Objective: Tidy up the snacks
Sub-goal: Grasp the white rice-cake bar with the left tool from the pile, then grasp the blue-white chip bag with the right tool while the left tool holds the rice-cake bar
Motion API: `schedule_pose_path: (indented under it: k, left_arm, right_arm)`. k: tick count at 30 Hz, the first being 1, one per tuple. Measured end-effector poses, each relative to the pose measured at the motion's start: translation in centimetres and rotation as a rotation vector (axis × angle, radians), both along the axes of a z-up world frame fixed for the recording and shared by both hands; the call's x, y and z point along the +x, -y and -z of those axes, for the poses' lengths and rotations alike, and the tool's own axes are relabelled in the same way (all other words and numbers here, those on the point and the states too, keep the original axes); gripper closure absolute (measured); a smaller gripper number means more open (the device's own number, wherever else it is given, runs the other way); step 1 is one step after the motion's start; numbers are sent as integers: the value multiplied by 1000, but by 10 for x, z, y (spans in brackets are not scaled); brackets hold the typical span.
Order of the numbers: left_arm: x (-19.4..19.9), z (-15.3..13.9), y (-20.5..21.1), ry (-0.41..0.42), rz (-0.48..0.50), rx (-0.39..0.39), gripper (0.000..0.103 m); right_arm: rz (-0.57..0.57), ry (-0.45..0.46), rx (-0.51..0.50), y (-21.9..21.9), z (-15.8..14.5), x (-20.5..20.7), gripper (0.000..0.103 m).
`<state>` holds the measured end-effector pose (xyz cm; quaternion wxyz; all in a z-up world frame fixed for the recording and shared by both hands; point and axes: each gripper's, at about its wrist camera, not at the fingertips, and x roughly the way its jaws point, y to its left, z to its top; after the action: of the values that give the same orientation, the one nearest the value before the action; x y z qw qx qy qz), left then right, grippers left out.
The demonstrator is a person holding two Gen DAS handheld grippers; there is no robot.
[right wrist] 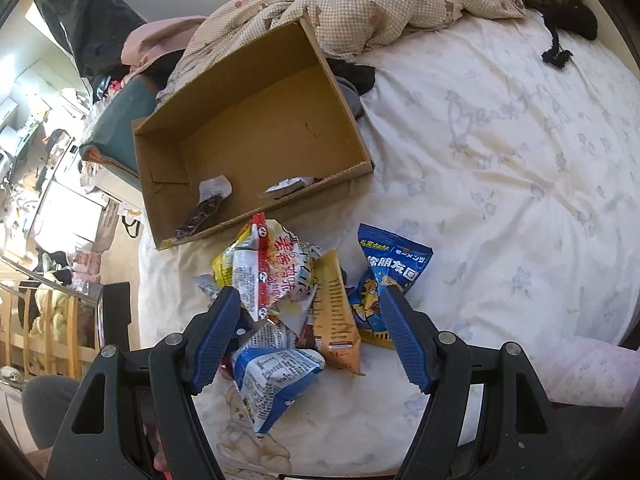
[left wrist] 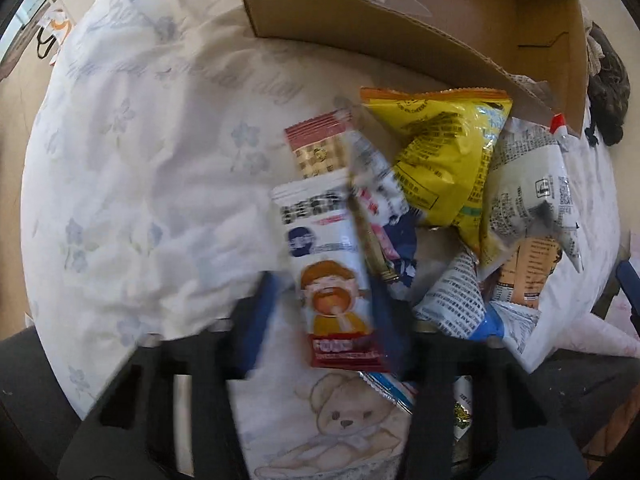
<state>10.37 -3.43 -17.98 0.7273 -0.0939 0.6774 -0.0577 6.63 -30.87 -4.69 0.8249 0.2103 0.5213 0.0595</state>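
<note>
A pile of snack packets lies on the flowered bed sheet [left wrist: 132,184] in front of an open cardboard box [right wrist: 256,120]. My left gripper [left wrist: 326,312], blurred, points down at the pile. Its blue fingers [left wrist: 260,304] hug both long edges of a white snack packet with a cartoon figure [left wrist: 332,276]. Beside it lie a yellow bag [left wrist: 444,152] and a red-checked packet [left wrist: 316,148]. My right gripper [right wrist: 308,294] hangs open above the pile, over a red-and-white bag [right wrist: 272,276], an orange packet [right wrist: 336,320] and a blue-and-white bag [right wrist: 276,372]. A blue packet [right wrist: 390,268] lies by its right finger.
Inside the box lie a dark packet [right wrist: 204,208] and a silver one [right wrist: 286,188]. A checked quilt [right wrist: 380,0] and dark clothing [right wrist: 568,16] are bunched behind it. The bed's edge runs along the left, with cluttered furniture beyond. A pink pillow [right wrist: 592,368] sits at the lower right.
</note>
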Motion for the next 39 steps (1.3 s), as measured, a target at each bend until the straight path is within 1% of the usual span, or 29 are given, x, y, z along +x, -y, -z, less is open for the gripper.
schedule_pose_path:
  k: [1, 2, 4, 6, 10, 11, 13, 15, 18, 20, 24, 27, 29, 30, 31, 34, 37, 39]
  left_arm:
    - [0, -1, 1, -10, 14, 6, 75]
    - [0, -2, 0, -12, 8, 5, 77]
    - [-2, -6, -3, -15, -12, 16, 78]
    - [-6, -10, -8, -16, -30, -2, 78]
    - [-14, -28, -12, 40, -28, 55, 78]
    - [-17, -36, -15, 66, -39, 78, 78]
    - [-22, -46, -20, 94, -56, 91, 78]
    - [-26, -55, -23, 119, -73, 92, 78]
    - [-27, -64, -25, 133, -96, 79, 78]
    - [-24, -68, -31, 136, -107, 60, 78]
    - [-27, -73, -36, 150, -110, 48, 78]
    - [-24, -77, -45, 160, -112, 40, 78]
    - [-25, -77, -44, 160, -115, 37, 78]
    - [-23, -77, -45, 159, -115, 34, 78]
    - [-24, -77, -44, 157, -116, 32, 78]
    - [-23, -76, -43, 160, -114, 31, 78]
    - [-23, -80, -46, 169, -124, 30, 78]
    - [-24, -84, -51, 180, -135, 30, 78]
  right_arm:
    - [-5, -5, -2, -1, 1, 0, 28]
    - [-11, -10, 1, -2, 2, 1, 28]
    - [-43, -32, 24, -7, 5, 1, 28]
    - [-68, -62, 44, -14, 12, 0, 28]
    - [-72, -205, 144, -28, 44, -9, 28]
    - [-65, -261, 187, -33, 57, -12, 28]
    - [-45, -346, 270, -41, 78, -19, 28]
    - [-23, -384, 302, -47, 89, -22, 28]
    - [6, -422, 352, -58, 106, -20, 28]
    - [43, -431, 391, -62, 115, -18, 28]
    - [99, -424, 457, -65, 126, -17, 28]
    - [166, -414, 516, -56, 132, -20, 28]
    - [201, -403, 535, -49, 134, -22, 28]
    - [204, -396, 529, -49, 134, -22, 28]
    - [194, -391, 501, -49, 132, -21, 31]
    - [144, -376, 449, -57, 126, -19, 47]
    - [91, -355, 367, -65, 111, -22, 54]
    - [53, -340, 343, -68, 100, -27, 57]
